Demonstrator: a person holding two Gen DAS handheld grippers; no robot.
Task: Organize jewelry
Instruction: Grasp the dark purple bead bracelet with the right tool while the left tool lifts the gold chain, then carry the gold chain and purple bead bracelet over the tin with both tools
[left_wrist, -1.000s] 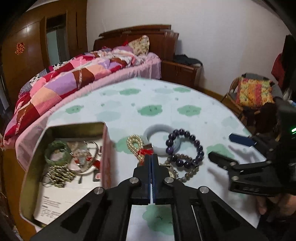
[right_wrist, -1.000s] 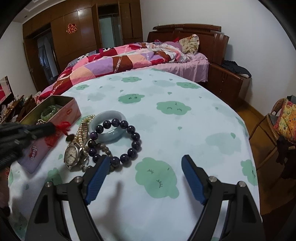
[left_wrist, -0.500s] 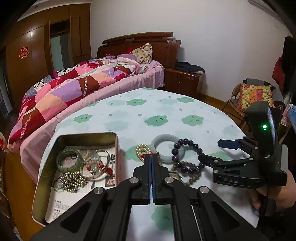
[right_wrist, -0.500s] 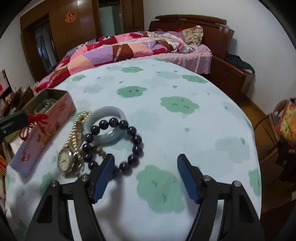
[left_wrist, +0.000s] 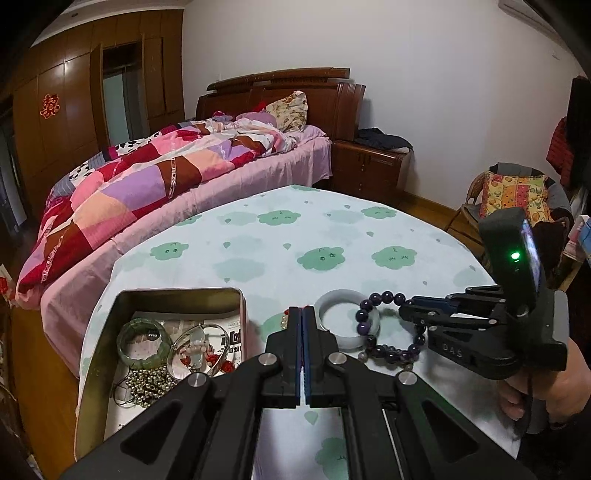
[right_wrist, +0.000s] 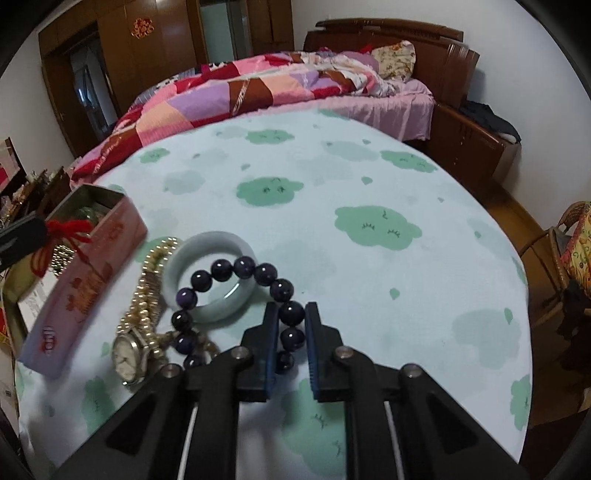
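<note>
A purple bead bracelet (right_wrist: 243, 266) lies across a pale jade bangle (right_wrist: 210, 275) on the cloud-print tablecloth. My right gripper (right_wrist: 291, 308) is closing on the bracelet's near side, with beads pressed between its blue pads. From the left wrist view the right gripper (left_wrist: 406, 310) comes in from the right onto the purple bead bracelet (left_wrist: 384, 297). My left gripper (left_wrist: 301, 312) is shut. In the right wrist view a red cord (right_wrist: 62, 229) hangs from the left gripper (right_wrist: 40, 229) over the open tin box (right_wrist: 85, 280). A watch (right_wrist: 127, 354) and a pearl strand (right_wrist: 151, 284) lie beside the bangle.
The tin box (left_wrist: 177, 293) holds a green bangle (left_wrist: 142, 341), a silver bangle (left_wrist: 199, 350) and a bead chain (left_wrist: 147, 382). A bed (left_wrist: 166, 177) stands beyond the table's far edge. A chair with a patterned cushion (left_wrist: 517, 192) is at the right.
My right gripper has moved forward over the purple bracelet and its jaws have gone from wide apart to narrow around the beads. My left gripper has carried the red cord from beside the watch to over the tin.
</note>
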